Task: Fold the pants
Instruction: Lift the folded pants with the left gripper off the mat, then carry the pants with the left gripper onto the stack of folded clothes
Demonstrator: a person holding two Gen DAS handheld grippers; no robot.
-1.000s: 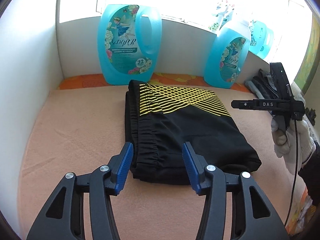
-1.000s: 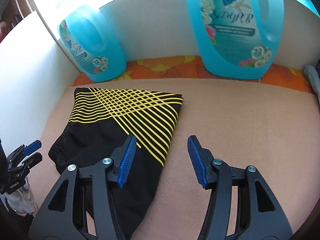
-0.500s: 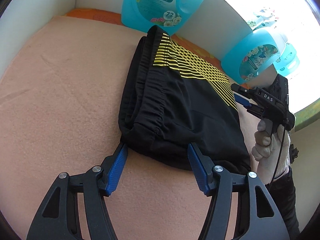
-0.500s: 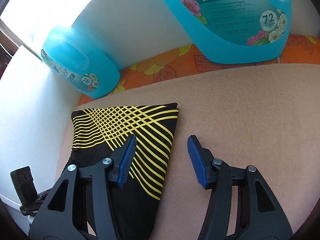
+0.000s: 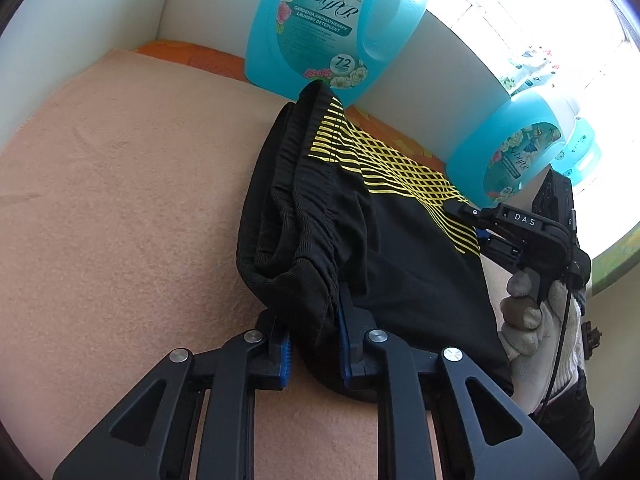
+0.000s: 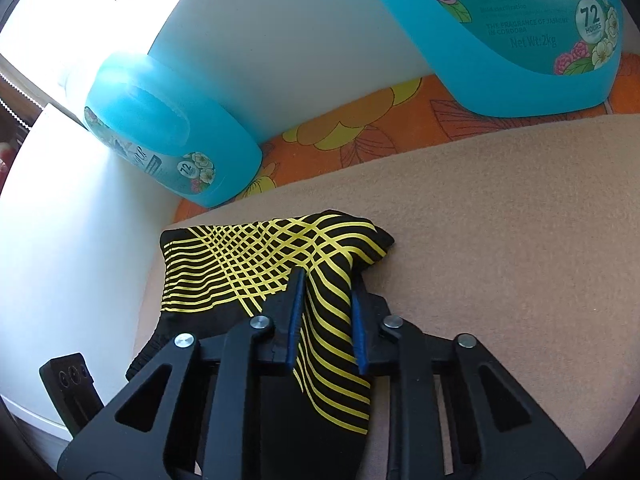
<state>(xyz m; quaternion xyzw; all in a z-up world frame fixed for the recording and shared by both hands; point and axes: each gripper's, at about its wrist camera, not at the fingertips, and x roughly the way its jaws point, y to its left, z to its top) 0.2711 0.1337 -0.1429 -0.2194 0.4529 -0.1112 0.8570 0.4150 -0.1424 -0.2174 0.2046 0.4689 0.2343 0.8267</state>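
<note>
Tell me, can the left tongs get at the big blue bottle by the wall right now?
Probably not. The left tongs are shut on the pants' waistband corner, and the folded pants lie between them and the bottle. They would have to let go first.

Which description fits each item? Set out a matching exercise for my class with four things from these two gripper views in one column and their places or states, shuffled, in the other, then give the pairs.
Things
1. left gripper
2. right gripper
3. detergent bottles
4. peach blanket

Places or states
A. standing along the white back wall
B. shut on the yellow-striped end of the pants
C. spread flat beneath the pants
D. shut on the gathered black waistband end

Pairs: 1-D, 2-B, 3-A, 4-C
</note>
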